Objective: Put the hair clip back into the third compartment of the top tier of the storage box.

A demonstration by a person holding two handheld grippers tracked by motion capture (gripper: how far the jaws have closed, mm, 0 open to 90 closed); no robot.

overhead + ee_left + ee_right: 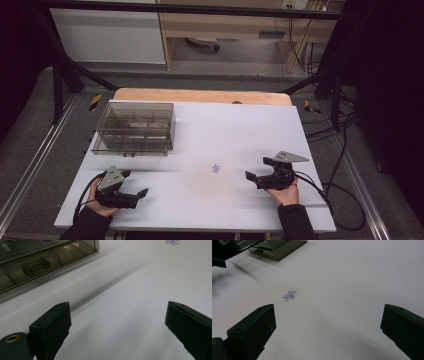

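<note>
On the white table (200,135) we've got both grippers parked near our edge, well apart from each other. Our left gripper (136,186) sits at the near left corner with its jaws spread wide and nothing between them; its own view just shows bare tabletop in the gap (117,327), so it's not holding or touching anything. Our right gripper (257,169) is over on the near right side, jaws pointing toward the middle of the table, also wide open with nothing pinched. Through the right gripper view we see the little purple thing (289,294) lying flat on the table ahead of the jaws, a bit toward the left jaw, clear of both pads. From above, that purple thing (215,168) sits roughly mid-table, between the two grippers and nearer the right one. It's too small for us to say what it is exactly. Off to the far left stands a smoky clear plastic box (134,128) with compartments inside, lid closed. Can't make out any brand, label or writing anywhere, honestly.
</note>
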